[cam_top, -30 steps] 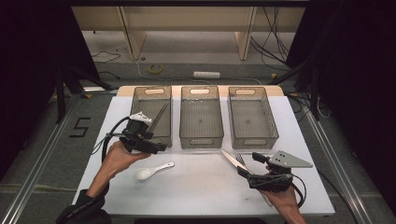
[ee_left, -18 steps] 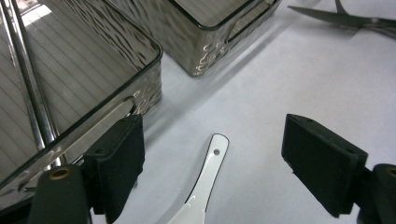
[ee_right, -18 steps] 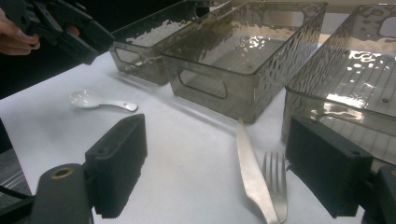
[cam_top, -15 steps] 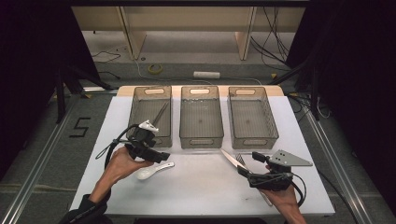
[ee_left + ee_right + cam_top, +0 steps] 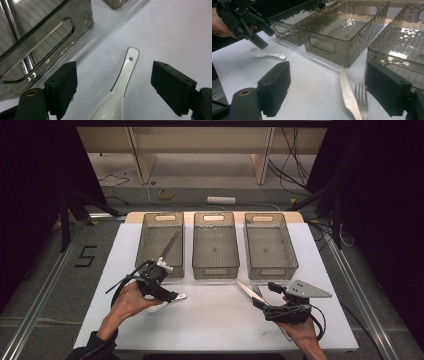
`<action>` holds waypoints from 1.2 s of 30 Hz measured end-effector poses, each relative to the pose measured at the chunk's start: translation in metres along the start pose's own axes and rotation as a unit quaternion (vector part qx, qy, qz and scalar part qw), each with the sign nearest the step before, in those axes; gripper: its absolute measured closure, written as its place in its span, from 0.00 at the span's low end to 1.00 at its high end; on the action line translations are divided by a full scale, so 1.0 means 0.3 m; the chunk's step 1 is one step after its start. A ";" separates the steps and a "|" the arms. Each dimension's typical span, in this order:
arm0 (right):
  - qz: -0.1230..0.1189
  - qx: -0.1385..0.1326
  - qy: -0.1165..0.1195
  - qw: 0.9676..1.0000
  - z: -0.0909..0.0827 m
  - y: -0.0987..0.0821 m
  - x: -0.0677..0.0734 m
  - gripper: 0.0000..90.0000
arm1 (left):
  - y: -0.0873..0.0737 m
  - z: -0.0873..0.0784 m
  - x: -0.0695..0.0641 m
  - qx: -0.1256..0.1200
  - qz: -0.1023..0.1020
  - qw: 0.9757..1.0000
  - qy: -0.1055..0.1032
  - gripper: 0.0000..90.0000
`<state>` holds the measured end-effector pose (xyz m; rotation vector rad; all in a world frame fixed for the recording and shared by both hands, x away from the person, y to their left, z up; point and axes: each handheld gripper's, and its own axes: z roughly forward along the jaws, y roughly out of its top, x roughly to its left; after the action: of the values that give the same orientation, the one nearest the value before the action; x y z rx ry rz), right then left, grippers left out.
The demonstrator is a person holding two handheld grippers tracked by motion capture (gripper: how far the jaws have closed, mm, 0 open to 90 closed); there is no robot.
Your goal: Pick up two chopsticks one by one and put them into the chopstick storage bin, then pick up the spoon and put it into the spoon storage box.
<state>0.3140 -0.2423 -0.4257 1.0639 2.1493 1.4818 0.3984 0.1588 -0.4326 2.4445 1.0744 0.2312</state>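
Left gripper view: spoon bowl cut off

Grey floor marked "5", dark curtains either side, pale wooden shelving behind, cables trailing

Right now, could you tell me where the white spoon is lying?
The white spoon lies on the white table at the left, just in front of the leftmost bin, between the open jaws of the left gripper.

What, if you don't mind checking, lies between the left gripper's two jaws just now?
The white spoon lies on the table between the open jaws of the left gripper, untouched by either jaw, as the left gripper view shows.
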 end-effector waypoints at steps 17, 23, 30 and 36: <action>-0.002 -0.001 -0.001 1.000 0.000 0.002 -0.004 0.24 | -0.009 0.051 0.000 0.033 0.007 0.999 0.010 0.24; -0.003 0.001 -0.001 1.000 0.000 0.000 -0.005 0.24 | 0.007 0.057 -0.001 0.037 0.012 0.999 0.011 0.24; 0.000 0.001 -0.003 1.000 -0.005 -0.003 -0.008 0.24 | 0.020 0.081 0.012 0.054 0.016 0.998 0.009 0.30; -0.006 0.003 -0.003 1.000 -0.008 -0.004 0.002 0.24 | 0.020 0.101 -0.003 0.069 0.025 0.997 -0.006 0.38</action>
<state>0.3118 -0.2438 -0.4257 1.0552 2.1525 1.4671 0.4116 0.1443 -0.4566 2.5945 1.0567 0.1625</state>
